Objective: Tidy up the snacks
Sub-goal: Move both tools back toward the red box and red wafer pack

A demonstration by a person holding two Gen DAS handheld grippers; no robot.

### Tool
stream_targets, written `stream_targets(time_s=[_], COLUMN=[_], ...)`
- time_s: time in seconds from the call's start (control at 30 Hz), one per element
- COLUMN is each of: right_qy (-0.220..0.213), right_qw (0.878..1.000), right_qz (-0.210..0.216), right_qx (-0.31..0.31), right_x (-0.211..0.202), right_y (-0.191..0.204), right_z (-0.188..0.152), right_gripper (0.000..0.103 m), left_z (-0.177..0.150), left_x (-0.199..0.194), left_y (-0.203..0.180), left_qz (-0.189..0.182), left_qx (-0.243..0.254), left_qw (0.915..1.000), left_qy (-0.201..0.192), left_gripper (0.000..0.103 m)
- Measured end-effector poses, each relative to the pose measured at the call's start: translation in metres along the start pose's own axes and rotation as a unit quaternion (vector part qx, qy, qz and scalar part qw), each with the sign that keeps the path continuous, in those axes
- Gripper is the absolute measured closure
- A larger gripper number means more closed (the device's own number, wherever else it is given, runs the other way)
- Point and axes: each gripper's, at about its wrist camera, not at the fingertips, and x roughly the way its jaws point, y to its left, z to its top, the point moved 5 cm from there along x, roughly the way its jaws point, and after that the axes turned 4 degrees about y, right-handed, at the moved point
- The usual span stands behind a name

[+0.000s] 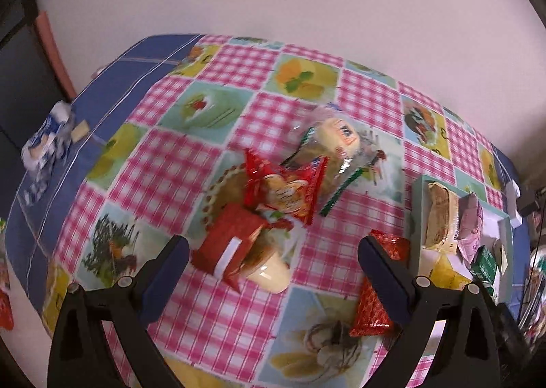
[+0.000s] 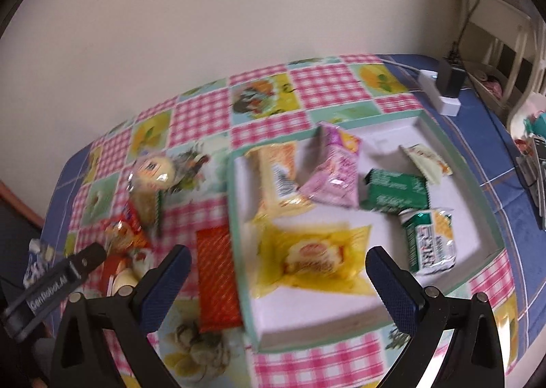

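**Snacks half sorted, both tools empty**

Snacks lie in two groups. In the left wrist view a loose heap sits at the middle of the frame on the checked desk (image 1: 218,319): a red box (image 1: 229,240), a red-orange packet (image 1: 290,188) and a clear-wrapped roll (image 1: 332,145), with a red foil pack (image 1: 372,302) at lower right, just beside the tray. In the right wrist view the tray (image 2: 239,217) fills the centre and right, holding yellow (image 2: 310,261), pink (image 2: 336,176) and green (image 2: 396,191) packets.

The left tool (image 1: 273,261) stands wide, nothing between its fingers; the right tool (image 2: 278,272) likewise, above the yellow packet.

Probably the next pick comes from the heap. Best take the top or outermost piece, close across its narrow side, lift clear, and set it in the tray's bare upper right.
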Motion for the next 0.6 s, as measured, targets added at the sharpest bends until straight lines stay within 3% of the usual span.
stream_targets(time_s=[0.23,0.43,0.6], right_qy=[0.014,0.022,0.041], right_qw=[0.999,0.998,0.996], right_qz=[0.023,0.041,0.063], right_qx=[-0.029,-0.042,-0.039], right_x=[-0.001,0.002,0.011], right_y=[0.030,0.048,0.056], right_z=[-0.019,-0.024,-0.026], right_gripper=[0.000,0.000,0.000], left_z=[-0.010,-0.009,-0.011], left_x=[0.000,-0.001,0.008], left_y=[0.032,0.062,0.074], left_qz=[0.044,0.047,0.027], left_qx=[-0.020,-0.055,-0.080], left_qw=[0.9986,0.9972,0.9958], left_qy=[0.019,0.020,0.037], left_gripper=[0.004,0.004,0.004])
